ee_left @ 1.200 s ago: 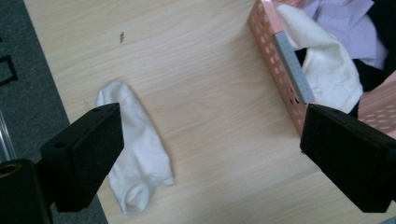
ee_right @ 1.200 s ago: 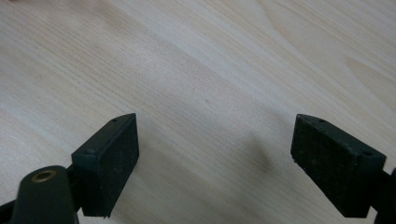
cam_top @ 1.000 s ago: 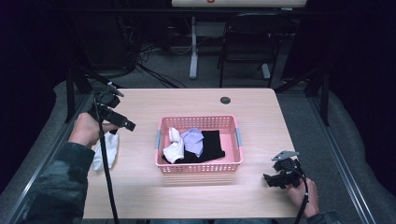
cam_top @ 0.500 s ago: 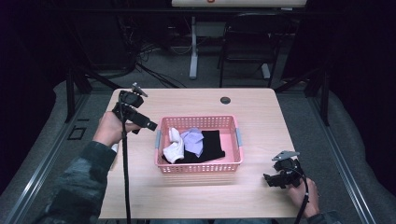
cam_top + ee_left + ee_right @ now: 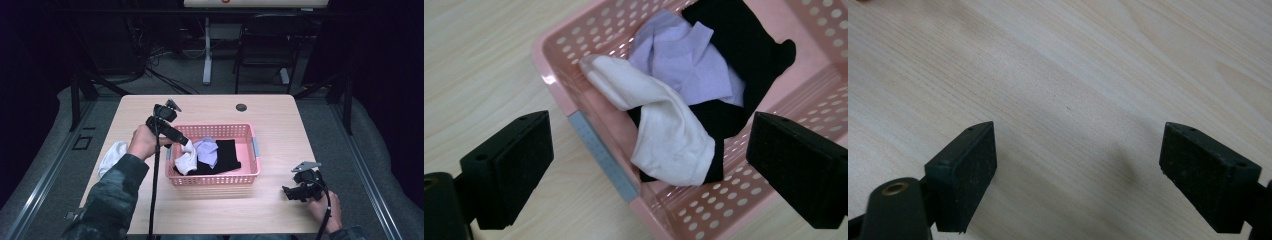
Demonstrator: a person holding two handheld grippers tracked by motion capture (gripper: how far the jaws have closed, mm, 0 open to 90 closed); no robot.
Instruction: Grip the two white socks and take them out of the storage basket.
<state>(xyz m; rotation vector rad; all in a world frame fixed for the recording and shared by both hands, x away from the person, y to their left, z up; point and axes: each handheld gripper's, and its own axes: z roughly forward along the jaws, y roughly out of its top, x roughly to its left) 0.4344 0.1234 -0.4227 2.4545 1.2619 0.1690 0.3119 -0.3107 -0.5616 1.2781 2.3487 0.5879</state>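
Note:
A pink plastic basket stands mid-table holding a white sock, a lilac cloth and a black garment. My left gripper hovers over the basket's left end, open, nothing between its pads. From the left gripper view I look down on the white sock, the lilac cloth, the black garment and the basket's rim. My right gripper rests near the table's front right, open over bare wood.
Another white cloth lies on the table's left edge beside the person's left sleeve. A small dark round disc sits near the table's far edge. Beyond the table stand a chair and a desk leg on the floor.
My left gripper has swung from the table's left side, near the white cloth, rightward to above the basket's left end. The right gripper has stayed put.

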